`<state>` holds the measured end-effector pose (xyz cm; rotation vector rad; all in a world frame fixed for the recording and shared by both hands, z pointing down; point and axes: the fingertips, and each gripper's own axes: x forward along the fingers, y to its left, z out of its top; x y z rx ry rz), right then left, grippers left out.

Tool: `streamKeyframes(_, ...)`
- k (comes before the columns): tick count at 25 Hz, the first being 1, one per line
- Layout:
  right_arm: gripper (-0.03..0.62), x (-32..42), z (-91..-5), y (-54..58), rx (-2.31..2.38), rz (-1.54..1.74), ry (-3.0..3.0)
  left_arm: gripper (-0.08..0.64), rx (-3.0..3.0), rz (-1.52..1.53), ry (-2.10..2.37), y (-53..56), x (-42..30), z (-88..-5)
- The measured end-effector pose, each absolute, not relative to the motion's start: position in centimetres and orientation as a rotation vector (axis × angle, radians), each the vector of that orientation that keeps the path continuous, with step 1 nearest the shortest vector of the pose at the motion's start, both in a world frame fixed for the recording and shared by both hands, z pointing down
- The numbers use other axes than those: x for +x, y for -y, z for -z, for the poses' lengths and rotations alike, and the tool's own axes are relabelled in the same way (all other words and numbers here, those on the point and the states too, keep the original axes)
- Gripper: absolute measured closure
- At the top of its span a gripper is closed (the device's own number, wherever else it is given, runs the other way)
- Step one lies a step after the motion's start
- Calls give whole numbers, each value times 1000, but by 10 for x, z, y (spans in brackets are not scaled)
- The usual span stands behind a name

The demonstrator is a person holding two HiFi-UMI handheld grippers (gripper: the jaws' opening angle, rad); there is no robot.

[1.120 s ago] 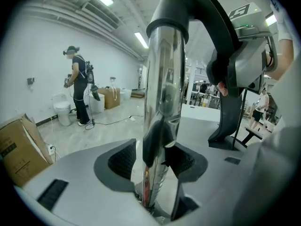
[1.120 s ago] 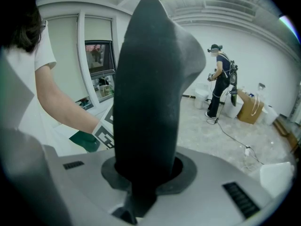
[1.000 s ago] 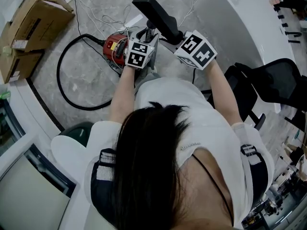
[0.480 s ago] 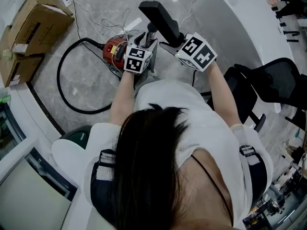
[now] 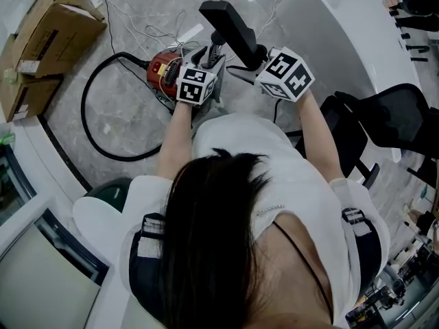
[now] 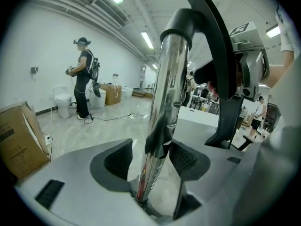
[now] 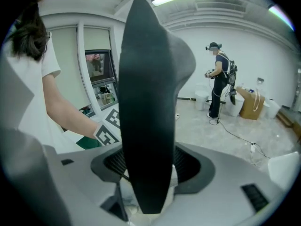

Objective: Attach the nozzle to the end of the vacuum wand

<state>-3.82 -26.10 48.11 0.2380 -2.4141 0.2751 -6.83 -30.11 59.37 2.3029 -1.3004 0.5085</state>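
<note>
A chrome vacuum wand [image 6: 162,107] rises between the pads of my left gripper [image 6: 151,157]. There is a gap at the left pad, so the jaws stand open around it. The wand's top runs into the black neck [image 6: 188,18] of the nozzle. The black floor nozzle [image 7: 148,98] stands between the pads of my right gripper [image 7: 149,161], whose jaws are opening. In the head view the nozzle [image 5: 230,20] tops the wand [image 5: 215,46], with the left gripper [image 5: 211,59] and the right gripper [image 5: 241,66] on either side.
The red vacuum body [image 5: 162,70] sits on the floor with a looping black hose [image 5: 92,125]. Cardboard boxes [image 5: 44,36] lie at the far left. A white curved counter [image 5: 336,26] and a black office chair [image 5: 384,122] stand on the right. Another person [image 6: 85,79] stands far off.
The right gripper's marker cube has shifted slightly to the right, away from the nozzle. The left cube sits a touch lower. The nozzle and wand have barely moved.
</note>
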Motion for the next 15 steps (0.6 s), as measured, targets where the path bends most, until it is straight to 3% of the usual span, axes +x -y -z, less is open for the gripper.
streamKeyframes(15,261,-22,-466,274,402,-349,2553,282,2290,-506,1273,285,-64,-592)
